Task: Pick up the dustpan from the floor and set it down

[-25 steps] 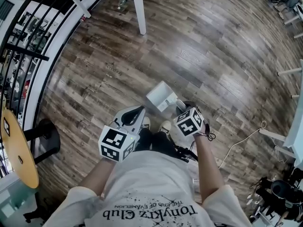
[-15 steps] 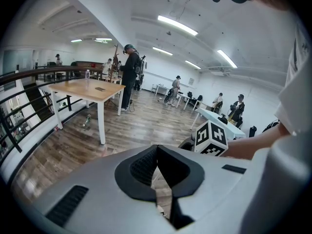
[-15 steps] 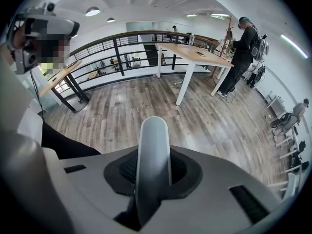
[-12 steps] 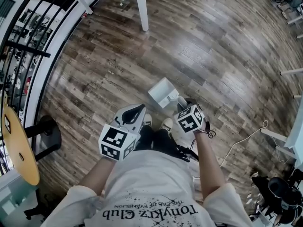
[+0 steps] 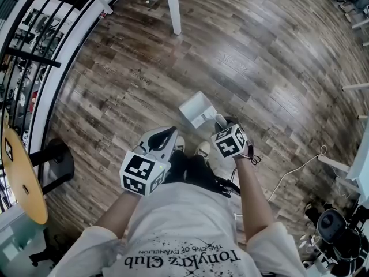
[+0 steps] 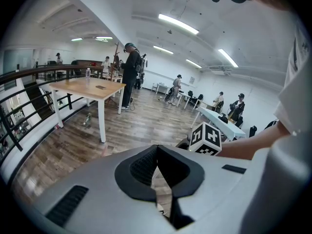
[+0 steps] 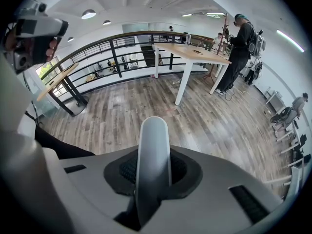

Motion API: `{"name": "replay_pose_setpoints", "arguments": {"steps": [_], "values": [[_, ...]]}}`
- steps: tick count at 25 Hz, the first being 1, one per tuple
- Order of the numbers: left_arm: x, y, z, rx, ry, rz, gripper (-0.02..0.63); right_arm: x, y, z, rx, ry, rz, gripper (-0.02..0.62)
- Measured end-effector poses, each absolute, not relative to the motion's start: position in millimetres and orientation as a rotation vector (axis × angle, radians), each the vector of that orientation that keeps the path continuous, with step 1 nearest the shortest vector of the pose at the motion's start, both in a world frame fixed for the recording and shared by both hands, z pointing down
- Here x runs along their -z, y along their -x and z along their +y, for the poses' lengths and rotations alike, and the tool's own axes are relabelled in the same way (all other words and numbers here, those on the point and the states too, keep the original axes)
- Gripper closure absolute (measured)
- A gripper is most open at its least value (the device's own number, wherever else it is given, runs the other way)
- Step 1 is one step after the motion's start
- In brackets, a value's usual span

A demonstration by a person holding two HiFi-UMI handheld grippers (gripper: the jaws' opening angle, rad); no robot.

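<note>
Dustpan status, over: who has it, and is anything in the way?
Right gripper shut on dustpan handle. Left gripper shut, empty. Floor ahead bare; table leg far off.

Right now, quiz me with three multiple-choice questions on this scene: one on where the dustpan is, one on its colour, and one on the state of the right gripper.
1. Where is the dustpan?
A) behind the person
B) just ahead of the person's shoes
C) far off to the person's left

2. What colour is it?
A) red
B) black
C) white

3. The right gripper is:
A) shut on the dustpan's handle
B) open and empty
C) shut on nothing

Answers:
1 B: the head view shows it just past the toes, at the right gripper.
2 C: it shows pale white against the brown floor.
3 A: the right gripper view shows the jaws pressed on the handle.
</note>
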State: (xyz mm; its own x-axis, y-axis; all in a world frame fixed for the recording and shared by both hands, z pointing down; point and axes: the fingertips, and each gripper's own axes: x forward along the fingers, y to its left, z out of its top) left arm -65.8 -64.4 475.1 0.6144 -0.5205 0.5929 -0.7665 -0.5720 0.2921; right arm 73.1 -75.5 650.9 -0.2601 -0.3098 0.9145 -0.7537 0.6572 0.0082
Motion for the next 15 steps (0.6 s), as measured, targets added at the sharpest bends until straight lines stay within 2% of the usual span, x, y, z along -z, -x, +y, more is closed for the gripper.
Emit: {"name": "replay_pose_setpoints", "arguments": {"steps": [15], "values": [[-479.2,67.7,-63.9,-0.622,-2.303,-1.025,0.583,-666.4,-71.7,-76.1,-0.553,-0.848,-1.848,0.515]]}}
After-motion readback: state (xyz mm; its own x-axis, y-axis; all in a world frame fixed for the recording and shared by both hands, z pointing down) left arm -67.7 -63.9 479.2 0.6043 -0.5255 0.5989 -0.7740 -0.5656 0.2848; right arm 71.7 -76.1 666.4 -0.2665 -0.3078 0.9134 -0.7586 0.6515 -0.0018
